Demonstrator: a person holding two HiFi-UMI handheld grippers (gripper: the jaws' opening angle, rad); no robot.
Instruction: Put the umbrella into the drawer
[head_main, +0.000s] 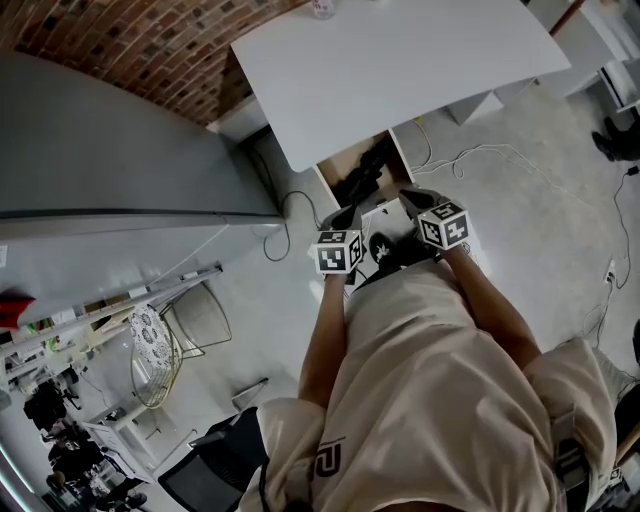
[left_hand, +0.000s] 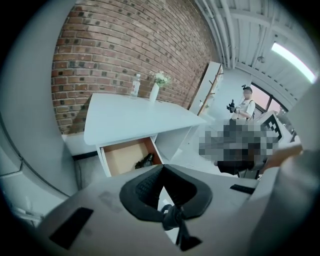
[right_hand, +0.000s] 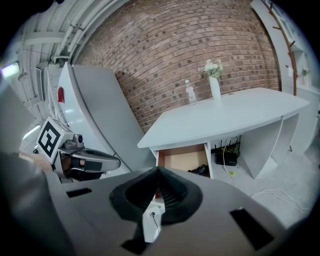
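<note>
A brick wall (right_hand: 200, 45) stands behind everything, and a big grey panel (head_main: 100, 150) stands to the left side of it. In front of the wall there is a white table (head_main: 400, 70) on a pale floor (head_main: 520, 220). The person (head_main: 430, 400), in a light shirt, stands before the table and holds both arms forward. Under the table top a drawer (left_hand: 122, 156) with a wood-coloured inside is pulled out. The umbrella (left_hand: 145, 161), dark and folded, lies inside this drawer, toward the right side as both gripper views show it, and no gripper touches it. The left gripper (left_hand: 162, 169) is held in front of the drawer, apart from it, and its jaws are closed together, the pads meeting at the tips with nothing between them. The right gripper (right_hand: 159, 170) is just beside it, also pointed at the drawer, and its jaws are pressed together too and hold nothing. In the head view the two marker cubes sit side by side, near to each other, above the floor before the drawer. A black router (right_hand: 227, 157) stands on the floor under the table, to the right of the drawer, and a white cable (head_main: 500, 160) runs over the floor. On the table top, at the wall side, stand a white vase (right_hand: 214, 85) with flowers and a clear bottle (right_hand: 190, 93), near each other.
</note>
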